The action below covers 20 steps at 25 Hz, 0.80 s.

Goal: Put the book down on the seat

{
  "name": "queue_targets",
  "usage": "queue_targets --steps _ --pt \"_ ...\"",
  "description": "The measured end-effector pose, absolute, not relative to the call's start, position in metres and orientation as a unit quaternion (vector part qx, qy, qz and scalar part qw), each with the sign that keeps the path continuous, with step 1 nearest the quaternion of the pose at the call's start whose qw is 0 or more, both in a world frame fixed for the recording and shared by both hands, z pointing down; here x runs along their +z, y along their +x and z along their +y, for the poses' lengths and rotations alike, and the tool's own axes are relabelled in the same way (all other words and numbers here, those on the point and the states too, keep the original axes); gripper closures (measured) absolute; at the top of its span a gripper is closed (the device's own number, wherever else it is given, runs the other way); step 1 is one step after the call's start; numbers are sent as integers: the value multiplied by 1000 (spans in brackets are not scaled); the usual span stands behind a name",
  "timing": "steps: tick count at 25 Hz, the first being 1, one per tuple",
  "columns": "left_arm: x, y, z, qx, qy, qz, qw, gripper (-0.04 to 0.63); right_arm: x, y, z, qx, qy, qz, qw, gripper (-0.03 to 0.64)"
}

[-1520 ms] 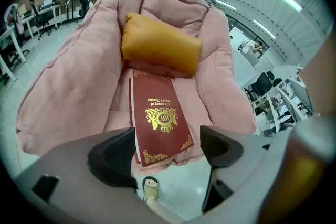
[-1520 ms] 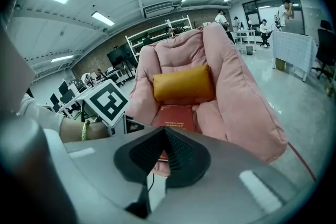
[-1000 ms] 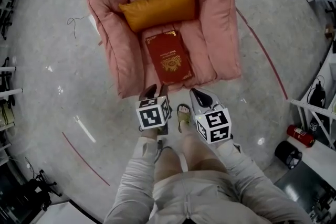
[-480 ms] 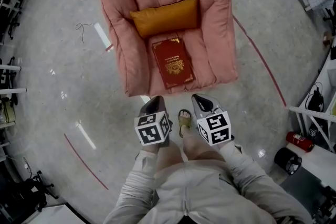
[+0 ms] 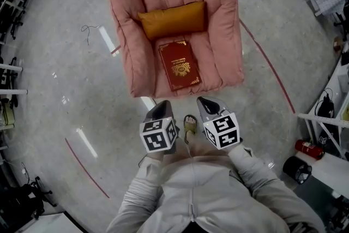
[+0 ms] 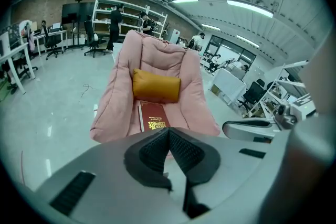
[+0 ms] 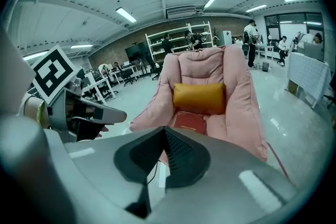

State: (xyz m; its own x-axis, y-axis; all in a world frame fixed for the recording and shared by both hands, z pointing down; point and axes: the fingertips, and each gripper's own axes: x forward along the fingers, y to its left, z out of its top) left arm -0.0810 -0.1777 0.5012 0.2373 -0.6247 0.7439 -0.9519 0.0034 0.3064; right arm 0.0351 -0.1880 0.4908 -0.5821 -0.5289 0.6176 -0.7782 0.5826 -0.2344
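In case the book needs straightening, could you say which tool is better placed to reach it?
Left, only marginally. Both are shut, empty and short of the chair, but the book lies more nearly straight ahead of the left tool than of the right tool.

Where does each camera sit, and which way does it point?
Head view: on the person's head, looking steeply down at the pink armchair with the red book on its seat; sleeves, left hand-held gripper and right hand-held gripper show.
Left gripper view: rides the left hand-held gripper, facing the armchair over its shut jaws.
Right gripper view: on the right hand-held gripper, likewise, jaws shut.
Shared: all show the book.
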Motion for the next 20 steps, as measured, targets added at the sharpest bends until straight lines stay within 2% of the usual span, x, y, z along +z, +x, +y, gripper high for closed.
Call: queue_targets --steps 20 --pt "504 -85 -174 207 674 -579 409 589 484 33 -187 233 384 -857 251 618"
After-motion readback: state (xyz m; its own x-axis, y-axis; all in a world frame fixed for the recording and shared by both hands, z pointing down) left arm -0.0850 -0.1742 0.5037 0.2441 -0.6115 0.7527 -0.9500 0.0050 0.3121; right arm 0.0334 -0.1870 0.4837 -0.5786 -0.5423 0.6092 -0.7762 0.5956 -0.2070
